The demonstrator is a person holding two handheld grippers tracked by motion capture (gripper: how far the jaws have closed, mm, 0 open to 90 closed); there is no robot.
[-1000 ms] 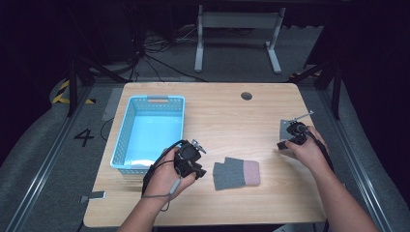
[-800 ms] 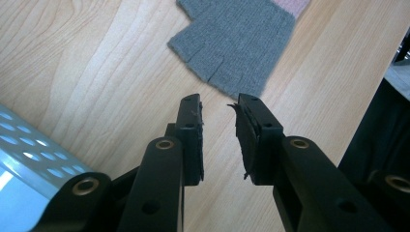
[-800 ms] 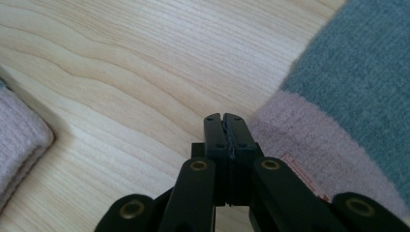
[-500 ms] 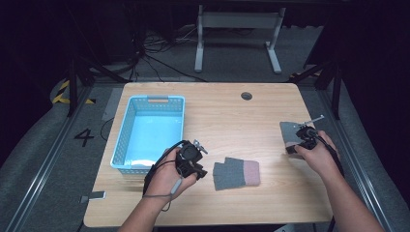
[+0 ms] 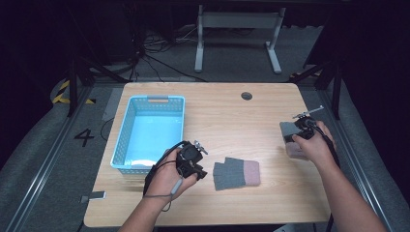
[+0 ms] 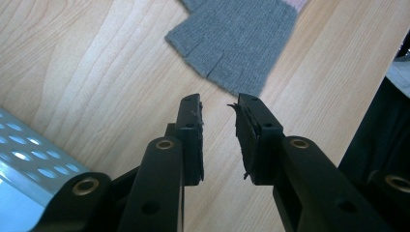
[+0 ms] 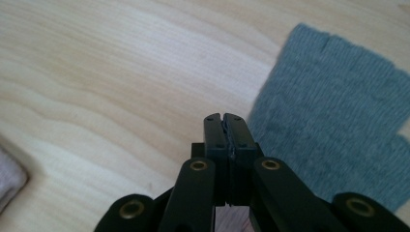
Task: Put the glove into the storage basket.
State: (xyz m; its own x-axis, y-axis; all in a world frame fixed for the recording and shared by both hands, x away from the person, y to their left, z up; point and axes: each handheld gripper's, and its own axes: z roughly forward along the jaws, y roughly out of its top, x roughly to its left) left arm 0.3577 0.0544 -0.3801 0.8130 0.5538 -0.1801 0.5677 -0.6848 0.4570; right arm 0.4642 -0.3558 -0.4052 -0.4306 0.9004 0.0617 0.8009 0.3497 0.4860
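Basket (image 5: 150,133) left, one glove (image 5: 237,174) beside it (another (image 5: 292,140) far right) on table (image 5: 232,116)

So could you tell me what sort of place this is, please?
Probably a lab recording station: a wooden table on dark flooring, cables on the floor behind, a painted floor number, and a metal stand beyond.

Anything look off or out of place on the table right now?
Mostly tidy: both gloves lie flat, one glove near the left gripper, the other glove at the table's right edge under the right gripper. The blue basket sits upright. One oddity: the pad on one left-gripper jaw looks frayed and peeling.
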